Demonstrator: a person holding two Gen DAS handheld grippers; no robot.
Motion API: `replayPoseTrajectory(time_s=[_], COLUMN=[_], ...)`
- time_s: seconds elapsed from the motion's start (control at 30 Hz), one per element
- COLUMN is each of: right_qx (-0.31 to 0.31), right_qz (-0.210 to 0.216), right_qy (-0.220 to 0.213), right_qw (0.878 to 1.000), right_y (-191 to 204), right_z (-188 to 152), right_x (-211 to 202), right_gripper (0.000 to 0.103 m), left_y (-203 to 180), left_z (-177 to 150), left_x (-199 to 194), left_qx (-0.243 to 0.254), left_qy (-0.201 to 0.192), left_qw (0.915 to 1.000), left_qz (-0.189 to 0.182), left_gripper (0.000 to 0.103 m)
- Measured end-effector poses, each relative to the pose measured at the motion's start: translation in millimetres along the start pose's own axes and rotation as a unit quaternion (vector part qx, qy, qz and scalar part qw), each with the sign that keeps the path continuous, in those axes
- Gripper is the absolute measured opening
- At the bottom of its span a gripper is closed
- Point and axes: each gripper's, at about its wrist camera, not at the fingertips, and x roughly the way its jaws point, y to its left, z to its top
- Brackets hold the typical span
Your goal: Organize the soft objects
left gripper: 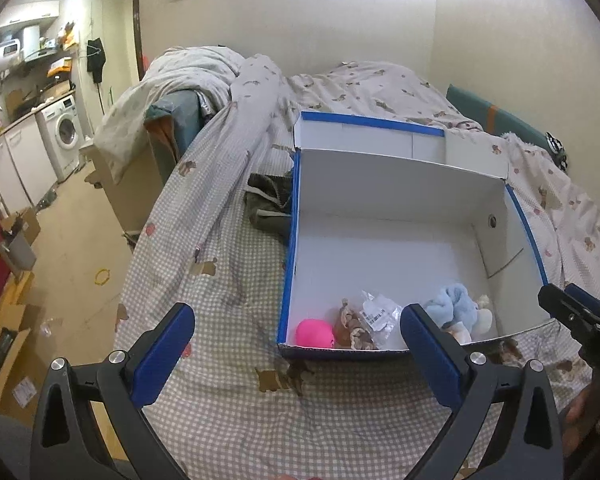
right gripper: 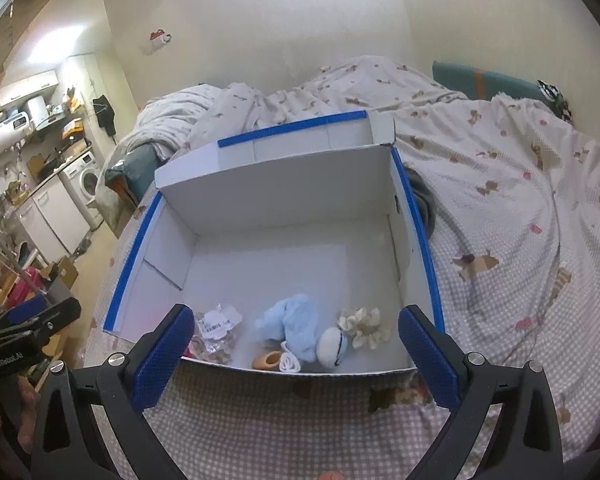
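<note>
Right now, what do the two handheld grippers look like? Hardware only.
Both match: the left gripper and right gripper have black plastic arms with triangular cutouts and silver round screw heads. Each finger carries a blue textured pad. In the right wrist view, the left gripper's black body bears white lettering, too blurred to read surely. No cables or sleeves show.

A white cardboard box with blue-edged walls sits open on the checked bedspread, its lid flap standing up at 12 o'clock. All the soft things lie along its near wall at 6 o'clock: a pink ball in the 7 o'clock corner, a crinkled clear packet of brown pieces beside it, a pale blue plush toy lying on its side, and a cream frilly scrunchie toward 5 o'clock.
</note>
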Motion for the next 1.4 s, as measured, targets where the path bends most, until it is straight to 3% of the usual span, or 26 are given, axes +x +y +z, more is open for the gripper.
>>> replayPoseTrajectory(time_s=[0.17, 0.67, 1.4], right_qx=[-0.006, -0.016, -0.021], right_qz=[0.011, 0.008, 0.006], right_qy=[-0.006, -0.011, -0.01], right_qw=[1.0, 1.0, 1.0], right_y=[4.7, 9.5, 11.1], right_z=[0.2, 0.5, 0.4], right_x=[-1.0, -3.3, -1.9], right_gripper=[0.103, 0.103, 0.103], left_y=[-5.5, -12.4, -8.1], left_z=[-5.3, -5.7, -5.1], left_x=[6.8, 3.6, 4.6], left_qx=[-0.004, 0.015, 0.003], left_qy=[0.01, -0.012, -0.004], left_qw=[0.9998, 0.9998, 0.9998], left_qz=[-0.018, -0.006, -0.017], left_gripper=[0.103, 0.103, 0.103])
